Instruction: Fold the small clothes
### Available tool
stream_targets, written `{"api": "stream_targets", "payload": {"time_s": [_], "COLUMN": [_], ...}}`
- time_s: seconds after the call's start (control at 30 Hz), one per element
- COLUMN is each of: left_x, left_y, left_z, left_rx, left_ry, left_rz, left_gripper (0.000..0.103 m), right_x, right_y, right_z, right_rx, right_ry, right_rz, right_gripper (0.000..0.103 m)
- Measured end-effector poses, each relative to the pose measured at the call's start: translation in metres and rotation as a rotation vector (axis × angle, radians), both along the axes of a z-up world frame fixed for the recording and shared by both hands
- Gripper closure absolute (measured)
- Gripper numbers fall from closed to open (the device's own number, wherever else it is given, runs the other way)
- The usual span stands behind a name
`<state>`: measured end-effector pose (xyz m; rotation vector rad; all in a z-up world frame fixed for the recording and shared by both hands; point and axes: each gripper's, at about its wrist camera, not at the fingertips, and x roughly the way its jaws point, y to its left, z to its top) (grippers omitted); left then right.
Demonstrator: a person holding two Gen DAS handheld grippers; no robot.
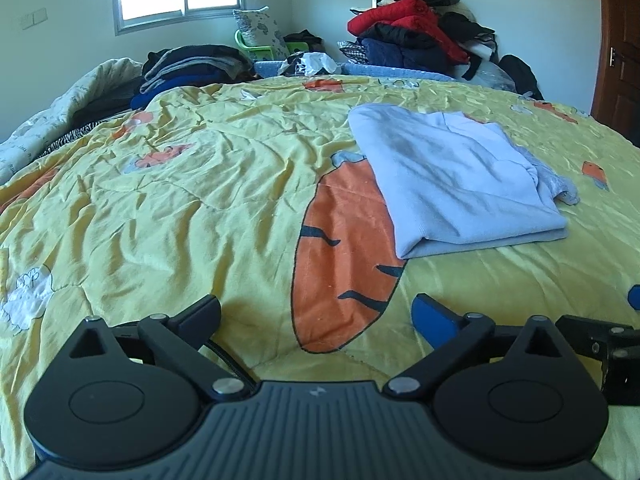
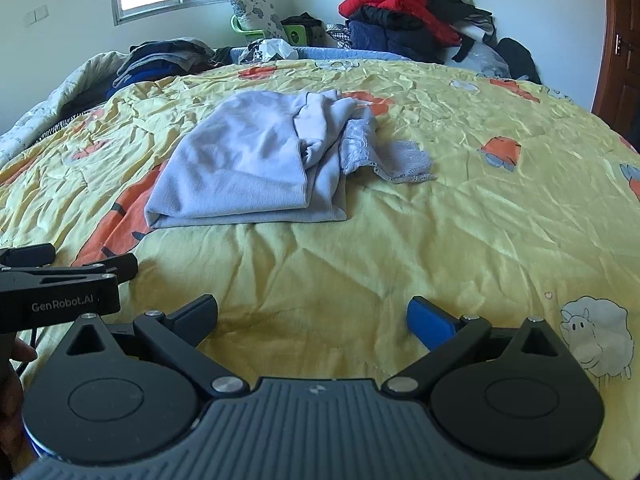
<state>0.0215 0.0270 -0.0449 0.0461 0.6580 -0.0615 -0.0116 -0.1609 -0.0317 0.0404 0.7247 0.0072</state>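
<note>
A pale blue garment (image 1: 456, 184) lies folded on the yellow carrot-print bedspread (image 1: 200, 200), with a lace trim sticking out at its right side. In the right wrist view the garment (image 2: 248, 168) lies ahead and left, its lace trim (image 2: 396, 156) spread to the right. My left gripper (image 1: 316, 316) is open and empty, low over the bedspread, short of the garment. My right gripper (image 2: 312, 316) is open and empty, also short of it. The left gripper (image 2: 60, 276) shows at the left edge of the right wrist view.
A stack of dark folded clothes (image 1: 192, 68) sits at the bed's far left. A heap of red and dark jackets (image 1: 416, 32) is piled at the far right. A green chair with a cushion (image 1: 260, 36) stands under the window. A wooden door (image 1: 620, 48) is at right.
</note>
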Motion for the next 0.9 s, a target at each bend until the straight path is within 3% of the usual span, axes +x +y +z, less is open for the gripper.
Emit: {"api": "stream_targets", "payload": {"time_s": [0.9], "left_x": [-0.004], "left_y": [0.0029], "left_z": [-0.0007], "left_rx": [0.0], "left_ry": [0.001], "left_rz": [0.01], "left_gripper": [0.0], "right_x": [-0.0068], "right_y": [-0.0066], "right_z": [0.0079], "right_rx": [-0.038], "right_ry": [-0.037], "right_rz": [-0.011], "right_gripper": [0.001]}}
